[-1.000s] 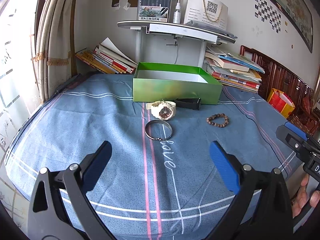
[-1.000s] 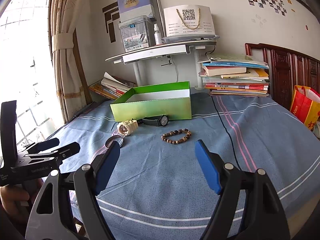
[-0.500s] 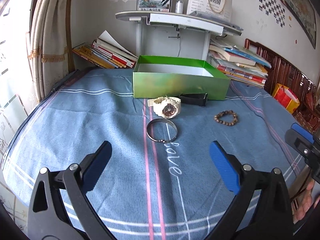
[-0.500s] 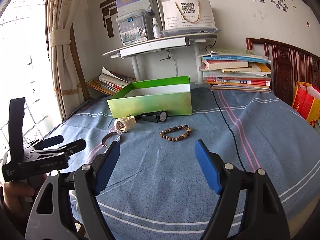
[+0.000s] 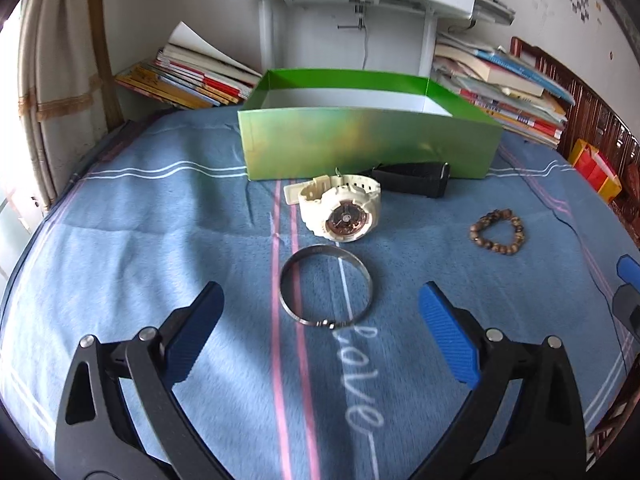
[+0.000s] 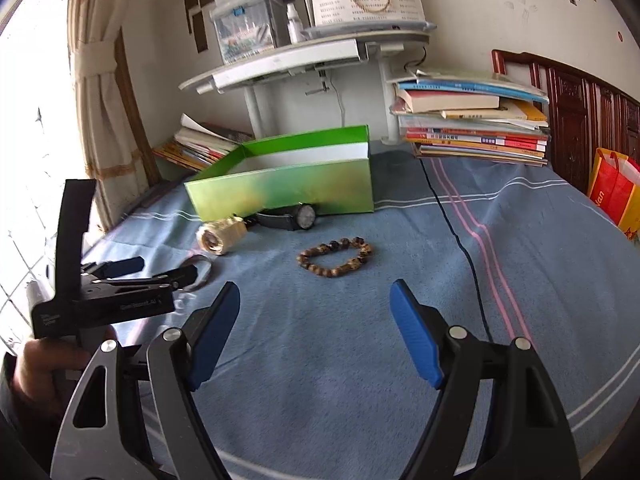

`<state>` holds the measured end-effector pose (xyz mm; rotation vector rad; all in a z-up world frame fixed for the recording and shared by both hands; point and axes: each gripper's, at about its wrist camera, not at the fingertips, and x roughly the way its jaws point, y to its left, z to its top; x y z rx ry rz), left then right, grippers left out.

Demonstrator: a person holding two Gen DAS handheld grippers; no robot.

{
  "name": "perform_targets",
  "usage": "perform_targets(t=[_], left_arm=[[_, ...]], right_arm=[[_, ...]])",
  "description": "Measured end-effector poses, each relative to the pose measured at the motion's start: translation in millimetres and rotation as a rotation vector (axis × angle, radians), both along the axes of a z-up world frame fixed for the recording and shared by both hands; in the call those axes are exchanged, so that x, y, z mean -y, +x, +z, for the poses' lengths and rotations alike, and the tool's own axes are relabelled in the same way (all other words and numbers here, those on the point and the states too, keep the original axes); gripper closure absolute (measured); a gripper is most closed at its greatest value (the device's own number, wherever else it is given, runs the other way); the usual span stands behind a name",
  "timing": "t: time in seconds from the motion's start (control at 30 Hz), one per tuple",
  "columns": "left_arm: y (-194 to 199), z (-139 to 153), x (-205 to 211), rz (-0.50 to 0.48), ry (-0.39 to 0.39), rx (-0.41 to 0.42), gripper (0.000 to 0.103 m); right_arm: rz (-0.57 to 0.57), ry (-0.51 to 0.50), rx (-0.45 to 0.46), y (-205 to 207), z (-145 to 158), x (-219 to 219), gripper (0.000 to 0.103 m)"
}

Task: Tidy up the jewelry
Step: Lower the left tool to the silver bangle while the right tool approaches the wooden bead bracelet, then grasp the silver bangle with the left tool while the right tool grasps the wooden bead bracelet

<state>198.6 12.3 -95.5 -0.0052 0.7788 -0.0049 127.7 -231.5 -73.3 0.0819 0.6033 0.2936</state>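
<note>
A silver bangle [image 5: 326,285] lies on the blue bedspread just ahead of my open, empty left gripper [image 5: 320,304]. Beyond it lie a cream watch [image 5: 340,208], a black watch [image 5: 408,178] and a brown bead bracelet [image 5: 498,232], in front of an open green box [image 5: 368,148]. In the right wrist view the bead bracelet [image 6: 336,258] lies ahead of my open, empty right gripper [image 6: 316,300]. The black watch [image 6: 288,216], cream watch [image 6: 220,236] and green box [image 6: 280,188] lie beyond. The left gripper [image 6: 156,270] shows at the left, over the bangle [image 6: 202,270].
Book stacks [image 6: 472,120] and a white shelf stand [image 6: 300,60] sit behind the box. A black cable [image 6: 460,240] runs across the bedspread at the right. A red-yellow bag [image 6: 614,192] stands at the far right by the wooden headboard. A curtain [image 6: 104,100] hangs at the left.
My left gripper has moved forward and down toward the bangle, which now lies just ahead of its fingertips. My right gripper has moved closer to the bead bracelet.
</note>
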Motion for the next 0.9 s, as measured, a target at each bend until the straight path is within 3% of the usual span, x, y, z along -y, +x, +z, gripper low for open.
perform_targets(t=[0.13,0.3,0.5,0.57,0.6,0.63,0.7,0.73,0.77,0.9], left_arm=[[12.7,-7.2,-0.1,-0.013,-0.034,-0.065,0.006],[24.8,-17.4,-6.1,-0.007,-0.084,-0.137,0.009],[34.9,-18.3,-9.3,0.009,-0.081,-0.141,0.009],[38.9,-18.6,-6.7,0.004,-0.061,-0.147,0.01],[39.7,-18.4,-5.5,0.0,-0.054,-0.148,0.012],[39.9,-18.1,-5.0,-0.002,-0.05,-0.148,0.013],[38.9,-16.3,-5.1,0.0,-0.045,-0.139,0.029],[37.7,-15.8,-6.5,0.005,-0.044,-0.132,0.037],[37.3,-14.2,-8.8,0.006,-0.053,-0.122,0.043],[33.2,-12.8,-18.8,0.002,-0.117,-0.107,0.044]], right_arm=[[-0.013,-0.018,-0.056,30.1,-4.4,2.0,0.027],[-0.033,-0.12,-0.129,74.9,-19.1,-8.8,0.027],[-0.065,-0.164,-0.215,119.9,-34.5,-12.9,0.028],[-0.065,-0.16,-0.27,134.1,-42.5,-12.1,0.044],[-0.062,-0.155,-0.292,138.4,-45.7,-12.3,0.046],[-0.061,-0.158,-0.282,139.4,-44.5,-13.1,0.059],[-0.046,-0.173,-0.28,139.5,-44.6,-16.8,0.077],[-0.032,-0.17,-0.279,139.4,-44.7,-17.8,0.092],[-0.021,-0.167,-0.279,138.2,-44.8,-18.7,0.092],[-0.005,-0.13,-0.224,126.6,-35.9,-17.9,0.092]])
